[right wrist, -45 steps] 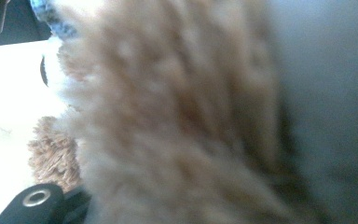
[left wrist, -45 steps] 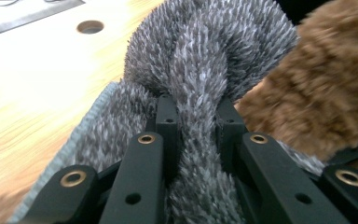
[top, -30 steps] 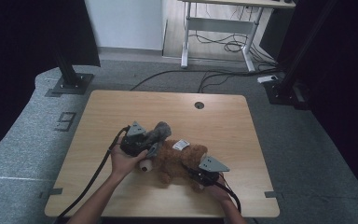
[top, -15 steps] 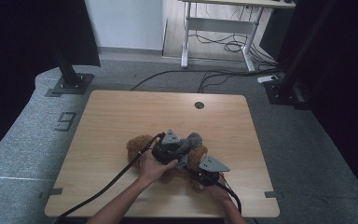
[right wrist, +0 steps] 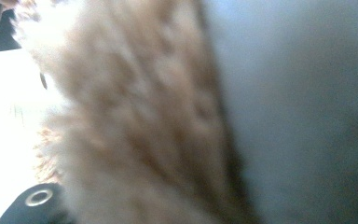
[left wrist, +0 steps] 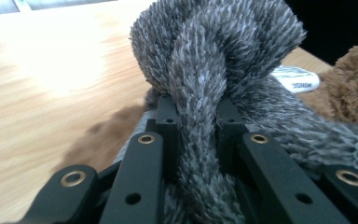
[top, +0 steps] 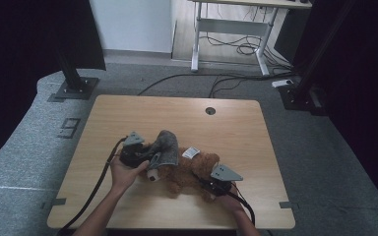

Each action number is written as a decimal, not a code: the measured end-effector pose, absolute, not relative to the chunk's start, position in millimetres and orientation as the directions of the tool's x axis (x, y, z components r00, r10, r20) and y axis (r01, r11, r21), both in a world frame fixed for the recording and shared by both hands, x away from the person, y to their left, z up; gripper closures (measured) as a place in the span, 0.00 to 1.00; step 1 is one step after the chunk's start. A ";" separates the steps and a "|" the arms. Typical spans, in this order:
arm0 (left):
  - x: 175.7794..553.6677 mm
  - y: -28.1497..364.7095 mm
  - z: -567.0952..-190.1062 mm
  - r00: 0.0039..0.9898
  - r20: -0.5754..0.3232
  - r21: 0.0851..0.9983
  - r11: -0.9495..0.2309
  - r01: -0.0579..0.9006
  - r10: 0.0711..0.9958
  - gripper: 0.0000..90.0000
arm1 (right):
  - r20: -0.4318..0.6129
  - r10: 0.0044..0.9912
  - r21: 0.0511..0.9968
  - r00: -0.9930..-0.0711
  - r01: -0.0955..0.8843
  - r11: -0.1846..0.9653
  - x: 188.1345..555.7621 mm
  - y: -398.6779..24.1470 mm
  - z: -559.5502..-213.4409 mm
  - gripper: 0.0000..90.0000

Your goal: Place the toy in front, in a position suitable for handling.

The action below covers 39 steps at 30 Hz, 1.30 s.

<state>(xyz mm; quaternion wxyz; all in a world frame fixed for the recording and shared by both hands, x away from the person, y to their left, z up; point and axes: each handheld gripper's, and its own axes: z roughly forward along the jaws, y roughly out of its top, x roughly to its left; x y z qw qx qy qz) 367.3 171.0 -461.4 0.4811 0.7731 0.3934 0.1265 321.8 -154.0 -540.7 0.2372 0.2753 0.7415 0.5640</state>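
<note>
L gripper (top: 145, 160) pinches grey fuzzy garment (left wrist: 214, 70), draped over the brown teddy's (top: 189, 172) head, mid-table near edge. R gripper (top: 215, 183) pinches teddy's rear. I judge dressing barely begun; garment not on yet.

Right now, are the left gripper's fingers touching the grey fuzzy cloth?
Touching. The left gripper view shows the left gripper pinching a fold of the grey fuzzy cloth, black fingers pressed against both sides.

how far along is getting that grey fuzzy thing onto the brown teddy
Partly there. Done: the left gripper is shut on a fold of the grey fuzzy fabric piece, and it lies draped over the head end of the brown plush teddy bear. In hand: the right gripper pins the bear's lower body. Left: the body is uncovered.
</note>
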 end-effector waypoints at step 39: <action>334.1 181.8 -487.1 0.655 -0.094 0.871 -0.256 0.418 0.750 0.87 | 0.097 0.624 0.977 -0.776 0.193 0.088 294.1 -196.0 -492.0 0.15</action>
